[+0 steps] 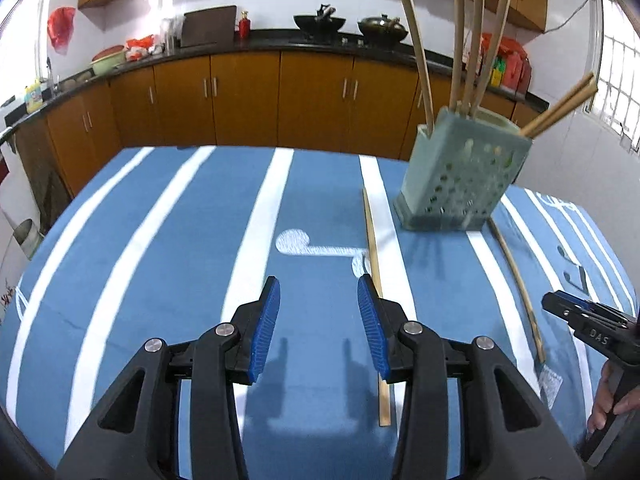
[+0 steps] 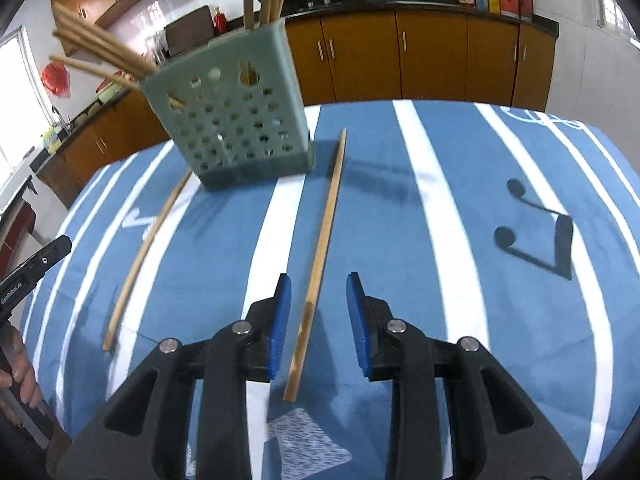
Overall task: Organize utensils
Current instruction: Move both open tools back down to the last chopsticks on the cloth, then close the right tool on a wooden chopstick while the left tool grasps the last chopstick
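Observation:
A pale green perforated holder [image 1: 460, 176] [image 2: 232, 120] stands on the blue striped cloth with several wooden chopsticks upright in it. Two loose chopsticks lie flat on the cloth. My left gripper [image 1: 319, 284] is open and low over the cloth; the left chopstick [image 1: 370, 236] [image 2: 148, 248] runs beside and under its right finger, outside the jaws. My right gripper [image 2: 318, 280] is open with the right chopstick [image 2: 326, 224] [image 1: 516, 284] lying between its blue pads, nearer the left pad and untouched. Each gripper shows at the edge of the other's view.
A scrap of clear printed wrapper [image 2: 304, 440] [image 1: 550, 384] lies on the cloth near the right chopstick's near end. A person's hand [image 1: 608, 404] grips the right tool. Behind the table run brown cabinets and a dark counter [image 1: 256, 46] with woks.

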